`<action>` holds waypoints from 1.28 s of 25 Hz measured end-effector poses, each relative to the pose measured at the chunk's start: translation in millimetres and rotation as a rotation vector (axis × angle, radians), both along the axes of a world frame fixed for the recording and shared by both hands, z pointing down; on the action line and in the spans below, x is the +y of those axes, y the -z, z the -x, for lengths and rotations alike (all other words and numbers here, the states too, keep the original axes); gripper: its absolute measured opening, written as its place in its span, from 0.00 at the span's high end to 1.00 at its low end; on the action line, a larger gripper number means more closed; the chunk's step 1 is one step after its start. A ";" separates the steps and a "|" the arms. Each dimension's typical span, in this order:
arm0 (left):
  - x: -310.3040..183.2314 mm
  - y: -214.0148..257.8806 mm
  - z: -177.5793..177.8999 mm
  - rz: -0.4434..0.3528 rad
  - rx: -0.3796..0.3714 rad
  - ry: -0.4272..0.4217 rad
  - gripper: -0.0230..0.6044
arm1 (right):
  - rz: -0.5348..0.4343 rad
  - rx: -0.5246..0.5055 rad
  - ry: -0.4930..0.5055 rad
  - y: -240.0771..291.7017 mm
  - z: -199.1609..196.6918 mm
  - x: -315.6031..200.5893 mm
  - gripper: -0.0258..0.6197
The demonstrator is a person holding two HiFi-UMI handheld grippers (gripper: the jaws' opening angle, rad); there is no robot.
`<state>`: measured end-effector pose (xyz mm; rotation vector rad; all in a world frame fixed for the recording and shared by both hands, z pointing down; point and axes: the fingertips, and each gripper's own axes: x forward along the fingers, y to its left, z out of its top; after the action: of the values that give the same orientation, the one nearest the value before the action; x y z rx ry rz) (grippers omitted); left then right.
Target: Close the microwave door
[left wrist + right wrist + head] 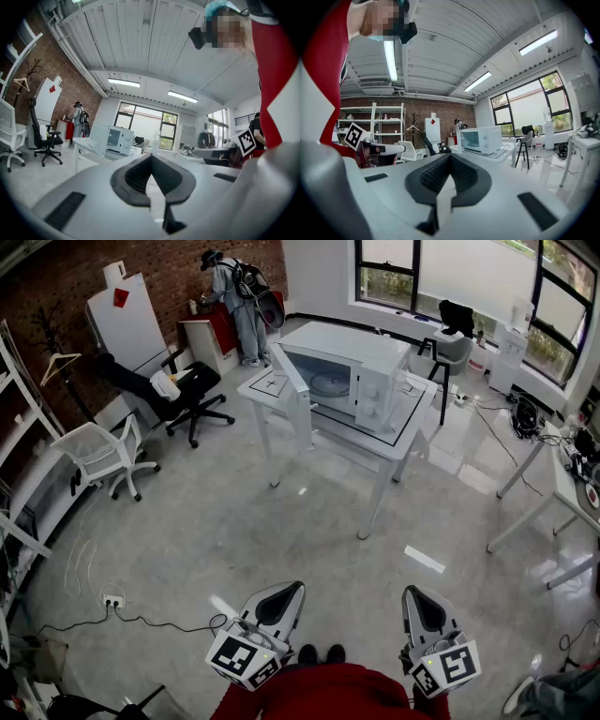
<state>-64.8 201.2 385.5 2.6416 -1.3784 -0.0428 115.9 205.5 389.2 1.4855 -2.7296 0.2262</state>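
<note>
A white microwave [352, 371] stands on a white table [394, 442] across the room, its door [292, 381] swung open to the left. In the left gripper view the microwave [119, 139] and its open door [99, 138] are small and far off. The right gripper view also shows the microwave [480, 139] in the distance. My left gripper [298, 587] and right gripper [410, 592] are held low near my body, several steps from the table. Both point level toward the microwave. The left gripper [151, 157] and right gripper [450, 157] are shut, with nothing between the jaws.
A black office chair [183, 390] and a white chair [103, 451] stand at the left. A person [242, 301] stands by the brick wall at the back. Another white table [562, 488] is at the right. A power strip [112, 601] with cables lies on the floor at the left.
</note>
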 end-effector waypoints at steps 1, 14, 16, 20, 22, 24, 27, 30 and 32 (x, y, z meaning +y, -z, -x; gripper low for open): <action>-0.3 0.6 -0.5 0.000 0.000 -0.001 0.95 | -0.001 0.000 -0.001 0.7 -0.8 -0.1 0.94; -3.8 -3.4 -11.9 0.009 -0.007 -0.003 0.95 | -0.001 -0.018 0.006 -1.7 -12.2 -4.3 0.94; -4.1 -6.6 -13.1 0.019 -0.004 -0.001 0.95 | -0.003 -0.030 0.013 -2.6 -13.4 -3.9 0.94; -8.5 -8.7 -18.5 0.021 -0.005 -0.002 0.95 | 0.012 -0.039 0.016 -6.8 -18.7 -4.4 0.94; -10.4 -8.0 -23.2 0.013 -0.007 -0.003 0.95 | 0.017 -0.043 0.011 -8.6 -24.2 -4.7 0.94; -10.9 -5.9 -28.6 0.006 -0.010 -0.003 0.95 | 0.018 -0.047 0.007 -8.6 -30.9 -5.0 0.94; -14.1 -2.6 -34.0 -0.002 -0.017 0.006 0.95 | 0.009 -0.047 0.004 -6.8 -39.0 -10.0 0.94; -17.3 -1.6 -33.3 -0.011 -0.025 0.024 0.95 | -0.001 -0.041 0.000 -6.8 -41.5 -16.1 0.94; -20.3 -1.0 -30.8 -0.013 -0.035 0.043 0.95 | -0.002 -0.048 -0.007 -6.2 -43.4 -20.9 0.94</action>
<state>-34.0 180.9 386.5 2.6358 -1.4510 -0.0107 159.3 184.6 395.4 1.5105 -2.7623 0.2630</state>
